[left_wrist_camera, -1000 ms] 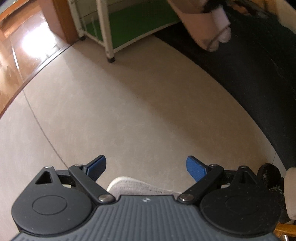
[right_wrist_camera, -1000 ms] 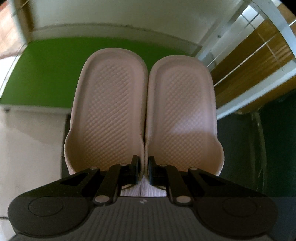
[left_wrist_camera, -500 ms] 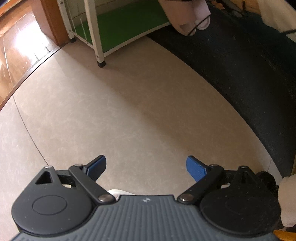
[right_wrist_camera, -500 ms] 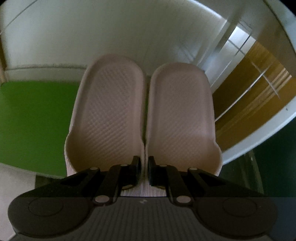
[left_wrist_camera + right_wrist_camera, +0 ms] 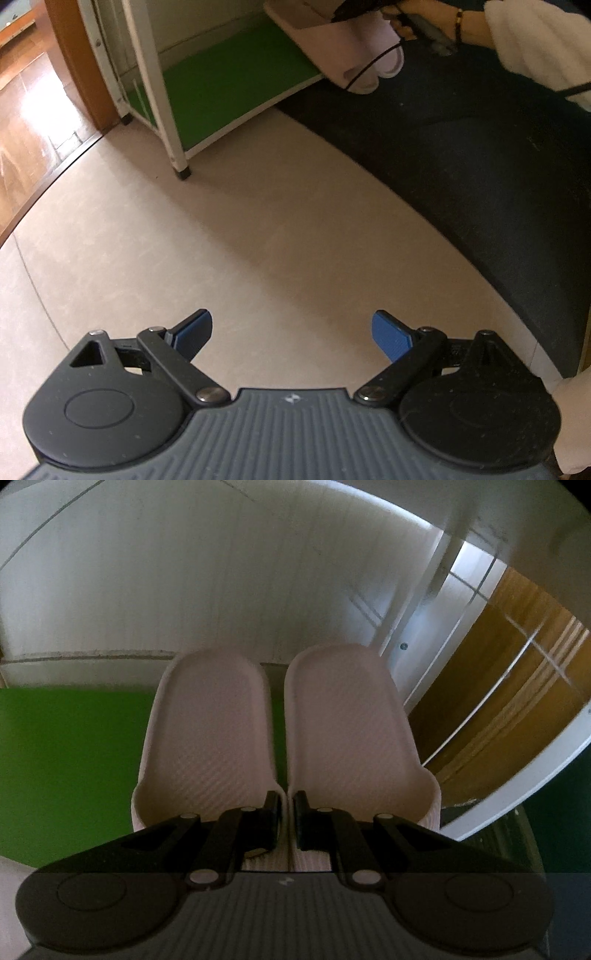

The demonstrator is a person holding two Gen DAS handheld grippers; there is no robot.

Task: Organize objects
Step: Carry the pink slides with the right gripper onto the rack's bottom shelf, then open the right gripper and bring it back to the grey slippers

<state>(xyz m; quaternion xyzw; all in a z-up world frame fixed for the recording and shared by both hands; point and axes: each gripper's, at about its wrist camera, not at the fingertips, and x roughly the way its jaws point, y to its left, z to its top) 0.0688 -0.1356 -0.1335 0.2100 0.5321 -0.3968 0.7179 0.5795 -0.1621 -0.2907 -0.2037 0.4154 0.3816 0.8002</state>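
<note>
Two pale pink slippers (image 5: 280, 738) lie side by side, toes pointing away, over the green shelf (image 5: 66, 746) of a white rack. My right gripper (image 5: 290, 819) is shut on their adjoining heel rims, pinching the pair together. In the left wrist view the same slippers (image 5: 354, 51) hang at the top edge above that green shelf (image 5: 229, 85), held by a hand (image 5: 410, 18) with the other gripper. My left gripper (image 5: 291, 332) is open over bare floor, blue pads (image 5: 391, 338) wide apart, nothing between them.
The white rack's front leg (image 5: 166, 110) stands on beige floor (image 5: 240, 240). A dark mat (image 5: 480, 166) covers the floor to the right. Wooden flooring (image 5: 26, 122) lies at the left. A white sleeve (image 5: 535, 40) reaches in at top right. Rack bars (image 5: 443, 576) stand right of the slippers.
The right gripper has carried the slippers deeper in over the green shelf. The left gripper drifted back across the floor, so the rack shows larger; a pale thing under it has left view.
</note>
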